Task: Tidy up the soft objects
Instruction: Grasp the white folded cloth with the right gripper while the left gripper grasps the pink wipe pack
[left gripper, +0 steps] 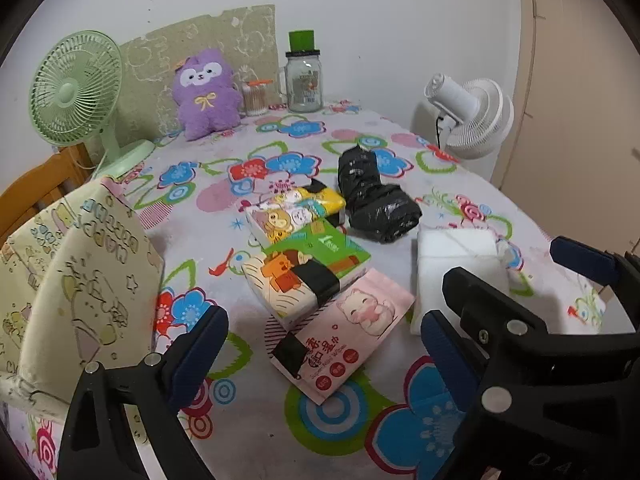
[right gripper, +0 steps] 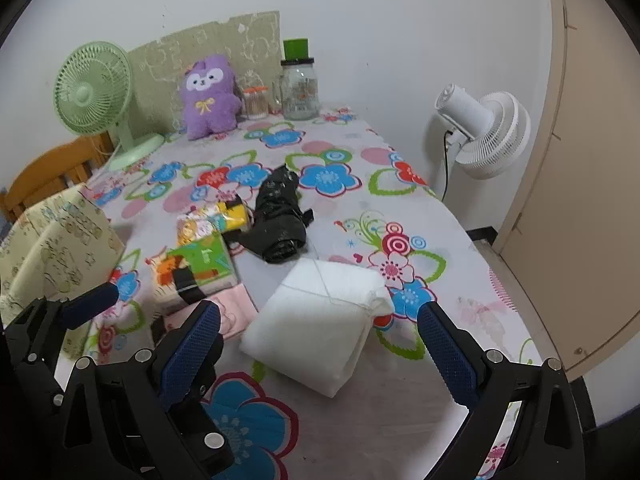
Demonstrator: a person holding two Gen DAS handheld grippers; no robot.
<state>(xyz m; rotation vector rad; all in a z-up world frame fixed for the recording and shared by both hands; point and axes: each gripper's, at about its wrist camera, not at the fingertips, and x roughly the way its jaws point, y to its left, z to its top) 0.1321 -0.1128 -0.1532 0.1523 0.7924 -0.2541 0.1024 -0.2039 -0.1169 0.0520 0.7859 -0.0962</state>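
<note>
On the flowered tablecloth (left gripper: 280,420) lies a row of soft packs: a pink wet-wipes pack (left gripper: 344,328), an orange-and-green tissue pack (left gripper: 304,276), a yellow cartoon tissue pack (left gripper: 292,212), a black plastic bundle (left gripper: 376,196) and a white padded pack (left gripper: 456,268). My left gripper (left gripper: 324,344) is open, just in front of the pink pack. My right gripper (right gripper: 320,348) is open, with the white pack (right gripper: 320,316) lying between its fingers. A cream printed fabric box (left gripper: 68,280) stands at the left. The right gripper shows in the left wrist view at the right (left gripper: 520,280).
A purple plush (left gripper: 206,94), a cotton-swab jar (left gripper: 256,98) and a glass jar with a green lid (left gripper: 304,76) stand at the back. A green fan (left gripper: 76,92) is at the back left, a white fan (left gripper: 472,116) at the right. A wooden chair (left gripper: 36,188) is at the left.
</note>
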